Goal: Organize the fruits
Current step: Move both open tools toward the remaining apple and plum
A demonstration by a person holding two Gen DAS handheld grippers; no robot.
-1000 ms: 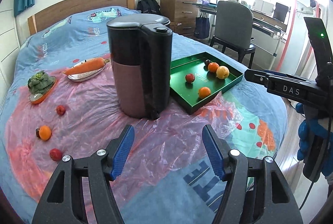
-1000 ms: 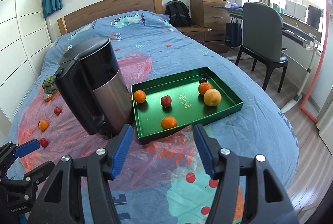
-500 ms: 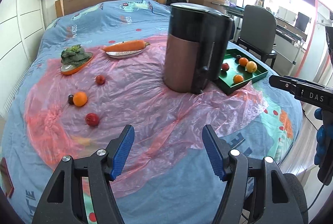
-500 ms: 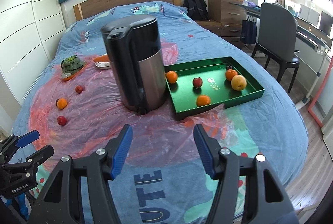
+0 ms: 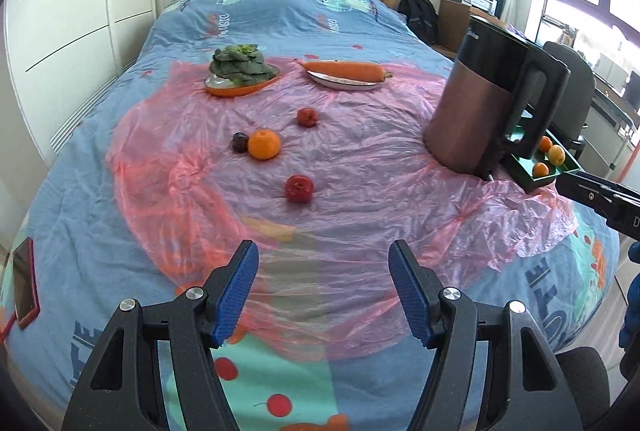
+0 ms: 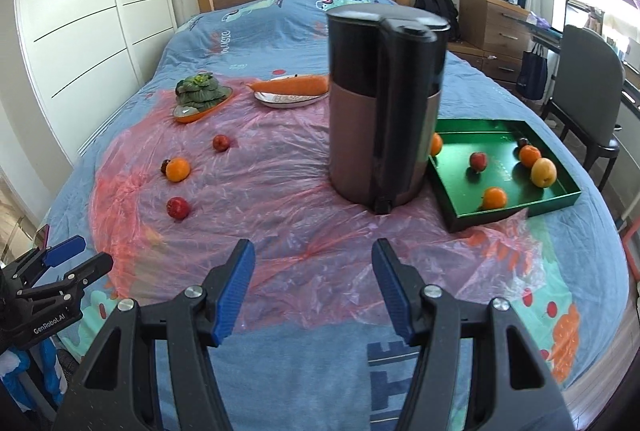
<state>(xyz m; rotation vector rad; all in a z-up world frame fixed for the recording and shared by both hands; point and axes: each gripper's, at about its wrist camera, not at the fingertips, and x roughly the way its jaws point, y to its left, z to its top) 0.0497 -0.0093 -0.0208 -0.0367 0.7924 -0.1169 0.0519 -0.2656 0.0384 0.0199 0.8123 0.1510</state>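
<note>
A tall black and copper-brown kettle stands upright on the pink plastic sheet in the centre of the right wrist view, directly beyond the right gripper and hiding the near left corner of the green tray. The tray sits at the right of that frame, touching or just beside the kettle's base, with five or six fruits inside: oranges, a red one, a yellow one and a small dark one at the far side. At upper left, an orange dish of leafy greens and a silver plate bearing a carrot lie near the sheet's far edge. A phone in a red case rests on the blue bedspread at the left edge of the left wrist view.

Four loose fruits lie on the sheet. In the left wrist view the red apple is in the middle of the frame, above and slightly left of the left gripper, well apart from it. Higher up sits an orange with a dark plum touching its left side, and a smaller red fruit farther up.

Both grippers hang over the sheet's near edge with jaws apart and nothing between the blue pads.
</note>
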